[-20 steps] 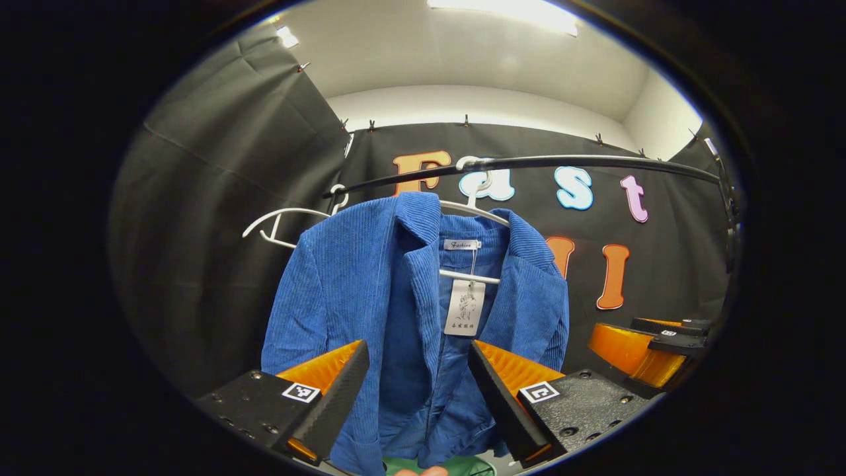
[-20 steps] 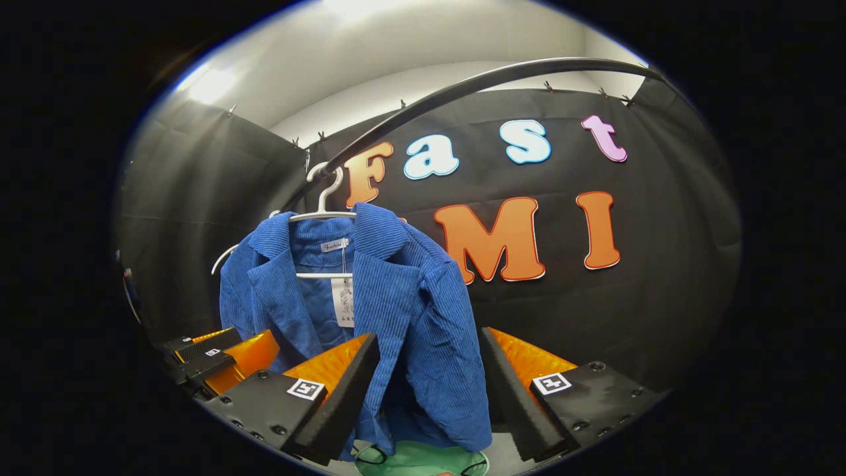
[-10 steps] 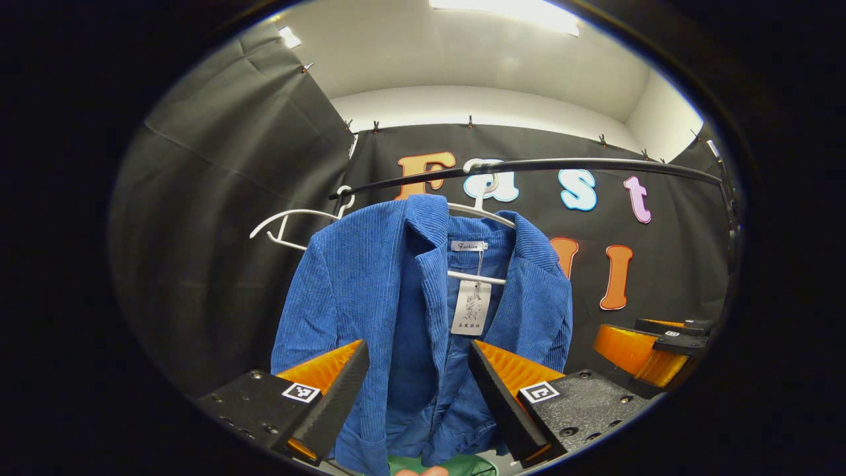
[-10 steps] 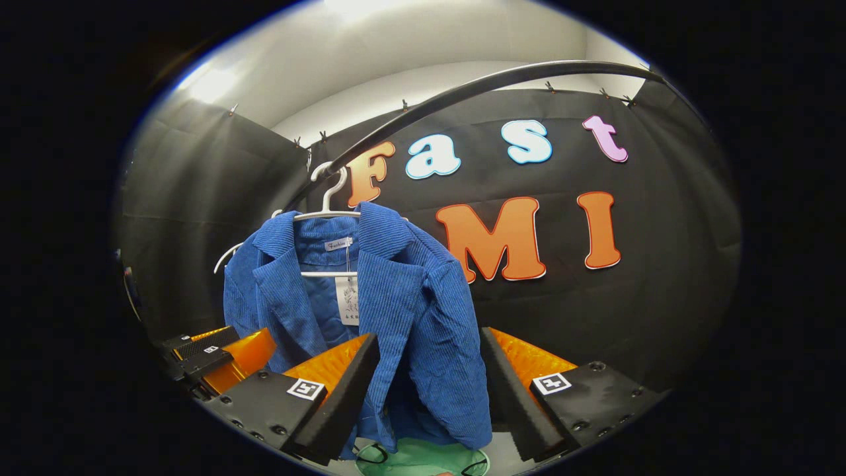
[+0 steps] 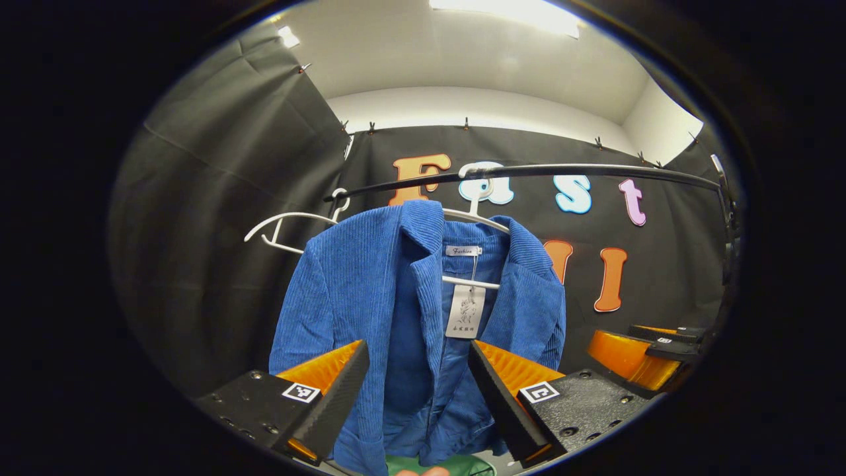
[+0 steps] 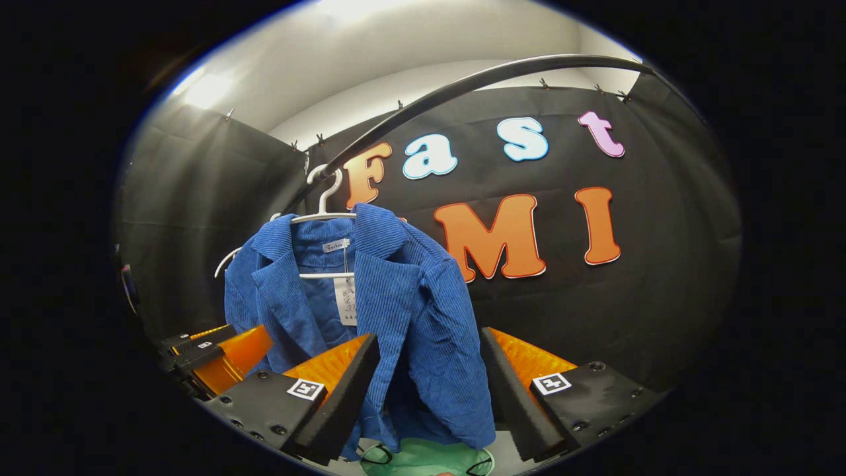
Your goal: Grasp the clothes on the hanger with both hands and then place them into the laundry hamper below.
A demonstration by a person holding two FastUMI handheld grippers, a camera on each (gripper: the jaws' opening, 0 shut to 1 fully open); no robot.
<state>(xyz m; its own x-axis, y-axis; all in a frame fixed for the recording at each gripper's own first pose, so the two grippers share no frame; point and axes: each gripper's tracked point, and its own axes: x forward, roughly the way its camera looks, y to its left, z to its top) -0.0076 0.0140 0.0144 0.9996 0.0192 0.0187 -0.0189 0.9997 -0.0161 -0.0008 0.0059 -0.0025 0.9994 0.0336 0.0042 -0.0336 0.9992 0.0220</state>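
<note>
Two tools were in view, both with fingers spread wide and gripping nothing. In the left gripper view, a bare white hanger (image 5: 284, 225) hung at the left end of the black clothes rail (image 5: 562, 170). Just right of it, a blue corduroy jacket (image 5: 370, 297) hung on a second white hanger (image 5: 472, 211) hooked over the same rail. The jacket was open at the front, collar turned out, with a white paper tag (image 5: 465, 311) dangling from the neck label. The left tool (image 5: 416, 396) stood in front of the jacket's lower front panel, the cloth showing between its fingers; contact with the cloth could not be confirmed. Below the hem, a green laundry hamper (image 5: 462, 464) showed at the bottom edge. At the far right, the right tool (image 5: 644, 354) was seen from the side, apart from the jacket.

In the right gripper view, the left tool (image 6: 211, 354) appeared at the lower left, beside the jacket's (image 6: 396, 311) sleeve. The jacket hung left of centre on its hanger (image 6: 324, 208), the hook over the curved rail (image 6: 462, 86). The right tool (image 6: 429, 390) was levelled at the jacket's right-hand sleeve and lower front, its fingers standing either side of the cloth without closing on it. The green hamper (image 6: 423, 459) with dark handle loops lay directly under the hem. Black cloth wall (image 6: 661, 297) lay behind, to the right.
</note>
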